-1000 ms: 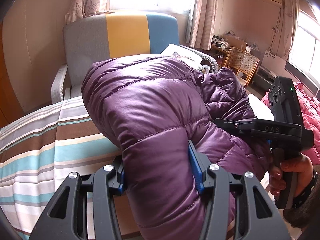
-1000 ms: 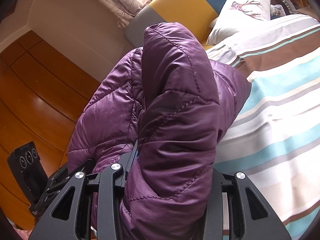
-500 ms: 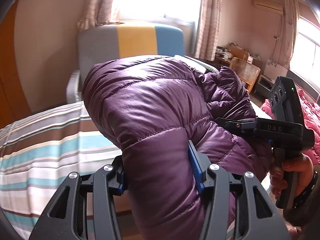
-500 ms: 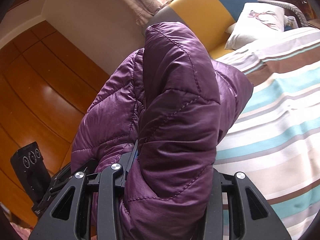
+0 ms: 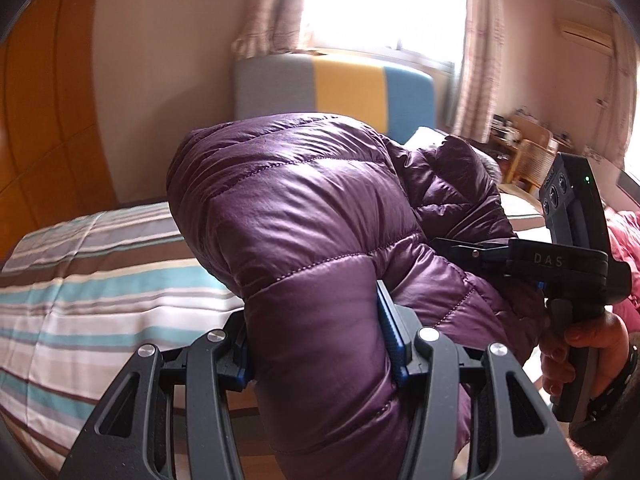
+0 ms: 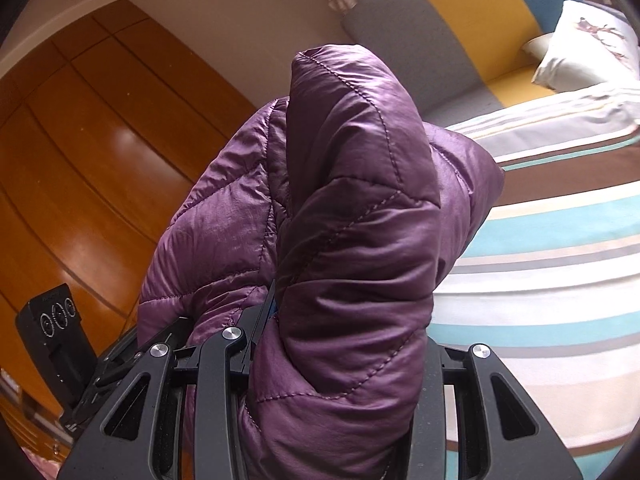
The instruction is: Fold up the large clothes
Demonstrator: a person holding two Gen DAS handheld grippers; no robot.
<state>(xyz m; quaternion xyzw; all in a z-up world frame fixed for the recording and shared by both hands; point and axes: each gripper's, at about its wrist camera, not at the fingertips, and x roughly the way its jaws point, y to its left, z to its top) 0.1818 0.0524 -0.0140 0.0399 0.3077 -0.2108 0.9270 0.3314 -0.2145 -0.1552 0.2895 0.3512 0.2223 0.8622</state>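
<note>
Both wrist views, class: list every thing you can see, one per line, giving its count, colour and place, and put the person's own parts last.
jacket: one, purple quilted, bunched above the bed, pinched in both claws.
bed cover: one, striped white, teal, brown and grey, spread under the jacket.
headboard: one, grey, yellow and blue panels, at the far end of the bed.
pillow: one, white with a dark print, by the headboard.
wardrobe: one, orange-brown wood, along the wall.
curtains: pale patterned, beside the bright window.
chair: one, wicker, far right.
pink fabric: one heap, right edge.
left claw: black with blue pads, shut on the jacket.
right claw: black, shut on the jacket.
hand: one, gripping the right claw's handle.
</note>
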